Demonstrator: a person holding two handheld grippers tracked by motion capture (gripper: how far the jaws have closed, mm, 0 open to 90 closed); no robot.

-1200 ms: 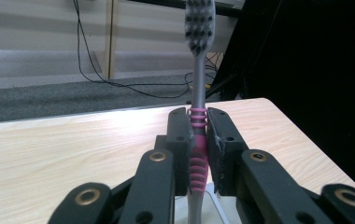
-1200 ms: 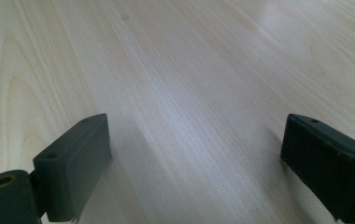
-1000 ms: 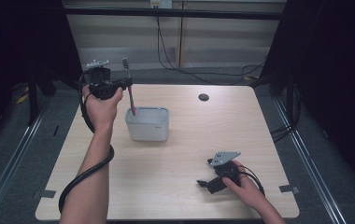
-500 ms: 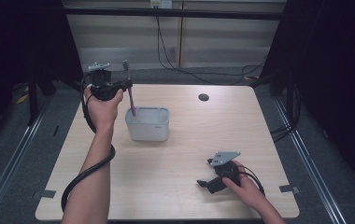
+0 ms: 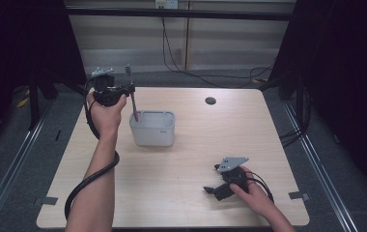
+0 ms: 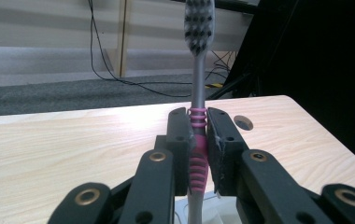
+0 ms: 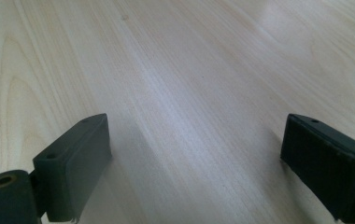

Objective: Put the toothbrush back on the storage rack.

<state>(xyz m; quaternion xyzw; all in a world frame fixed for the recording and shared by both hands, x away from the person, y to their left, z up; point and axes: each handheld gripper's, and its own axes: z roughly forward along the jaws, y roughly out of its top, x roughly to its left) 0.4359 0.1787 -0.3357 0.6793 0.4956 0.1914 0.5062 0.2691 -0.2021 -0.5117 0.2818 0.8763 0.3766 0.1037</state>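
A: Where's the toothbrush (image 6: 198, 93)?

B: Clamped upright in the left hand-held gripper (image 5: 129, 89), bristles up, its lower end at the grey bin's (image 5: 152, 133) ten o'clock rim on the counter (image 5: 186, 164).

A: The right hand-held gripper (image 5: 216, 180)?

B: Spread wide, empty, resting toward five o'clock.

A: Step?

B: Likely placing it; next, lower straight and release.

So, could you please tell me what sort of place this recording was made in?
Probably a lab or recording studio: a bare light wooden table framed by black curtains, loose black cables trailing along the wall, and a hand-held left gripper clamping a grey-and-pink toothbrush.
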